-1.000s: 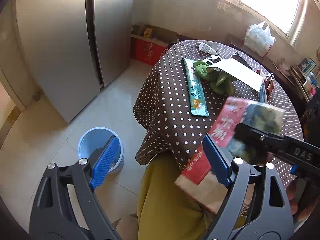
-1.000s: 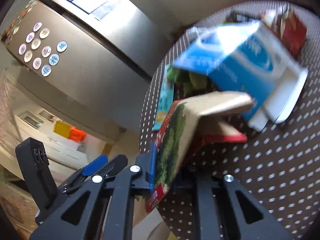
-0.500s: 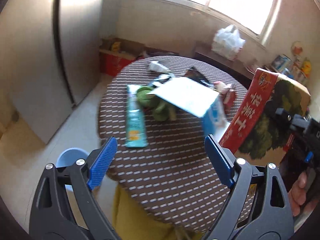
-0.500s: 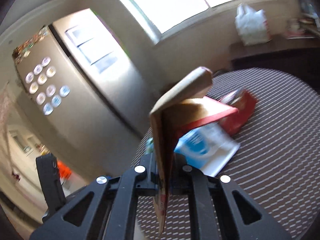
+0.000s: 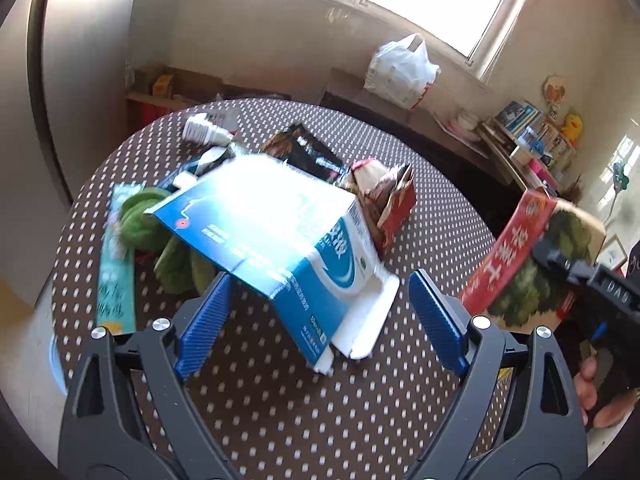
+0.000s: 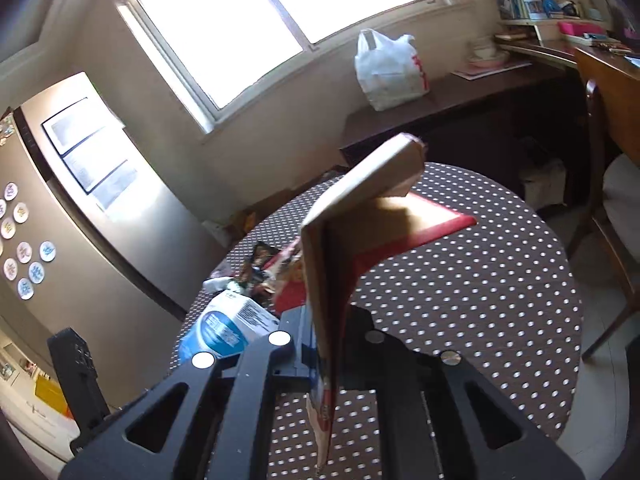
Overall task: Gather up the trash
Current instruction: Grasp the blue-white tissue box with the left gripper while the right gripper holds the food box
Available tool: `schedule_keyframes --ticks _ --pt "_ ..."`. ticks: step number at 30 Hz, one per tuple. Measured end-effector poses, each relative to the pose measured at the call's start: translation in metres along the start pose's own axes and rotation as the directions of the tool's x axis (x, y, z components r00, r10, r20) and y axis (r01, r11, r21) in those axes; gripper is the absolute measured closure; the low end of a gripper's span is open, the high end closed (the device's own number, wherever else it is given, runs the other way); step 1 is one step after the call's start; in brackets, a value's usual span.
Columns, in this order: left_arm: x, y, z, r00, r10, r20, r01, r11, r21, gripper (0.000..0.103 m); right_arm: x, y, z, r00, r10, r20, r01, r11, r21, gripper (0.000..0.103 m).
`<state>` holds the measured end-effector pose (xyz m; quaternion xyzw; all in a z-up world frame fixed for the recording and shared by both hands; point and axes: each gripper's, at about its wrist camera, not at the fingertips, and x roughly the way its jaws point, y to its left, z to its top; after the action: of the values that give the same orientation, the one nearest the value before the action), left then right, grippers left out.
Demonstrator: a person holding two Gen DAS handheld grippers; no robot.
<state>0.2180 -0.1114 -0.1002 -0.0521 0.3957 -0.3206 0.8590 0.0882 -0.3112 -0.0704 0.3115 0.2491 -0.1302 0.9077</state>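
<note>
The right gripper point(image 6: 324, 356) has its jaws clamped on a flattened red and green carton point(image 5: 532, 256), held up off the bench point(image 5: 280, 400), so one piece of trash is in hand but not yet binned. Much is left on the polka-dot cloth: a blue and white box point(image 5: 280, 236), a crumpled red packet point(image 5: 386, 200), a black wrapper point(image 5: 304, 148), a long teal packet point(image 5: 114, 264), a small white bottle point(image 5: 202, 130) and a green cloth point(image 5: 160, 240). The left gripper point(image 5: 316, 312) holds nothing, its jaws spread wide, and the blue and white box lies just ahead of them, its near end between the blue pads point(image 5: 434, 320) but untouched.
</note>
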Motion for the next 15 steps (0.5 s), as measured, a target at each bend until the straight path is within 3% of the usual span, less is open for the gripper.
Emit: schedule_keyframes --ticks 1,2,4,6,9,15 --pt "0.004 -0.002 0.003 1.0 0.013 0.006 -0.013 1.0 0.007 0.03 0.0 -0.008 0.001 1.0 -0.005 -0.004 0.005 1.0 0.004 0.095" --pt "0.007 -0.002 0.005 1.0 0.024 0.005 -0.024 1.0 0.006 0.056 0.002 -0.011 0.003 1.0 -0.009 -0.007 0.009 1.0 0.006 0.095" --pt "0.019 0.0 0.009 0.999 0.027 -0.029 -0.028 1.0 -0.015 0.083 0.005 -0.011 0.006 1.0 -0.013 -0.012 0.013 1.0 0.002 0.095" --pt "0.023 0.001 0.011 0.999 0.026 -0.032 -0.027 0.999 -0.023 0.085 0.008 -0.009 0.007 1.0 -0.008 -0.016 0.008 1.0 -0.004 0.095" --pt "0.007 -0.006 0.01 1.0 -0.009 0.025 0.008 1.0 0.01 0.094 0.008 -0.004 0.006 1.0 -0.005 -0.014 0.004 1.0 -0.016 0.095" --pt "-0.034 -0.023 0.014 0.988 0.014 0.155 -0.028 0.995 0.092 0.1 0.001 0.012 0.005 0.999 0.032 0.001 -0.032 0.999 -0.04 0.095"
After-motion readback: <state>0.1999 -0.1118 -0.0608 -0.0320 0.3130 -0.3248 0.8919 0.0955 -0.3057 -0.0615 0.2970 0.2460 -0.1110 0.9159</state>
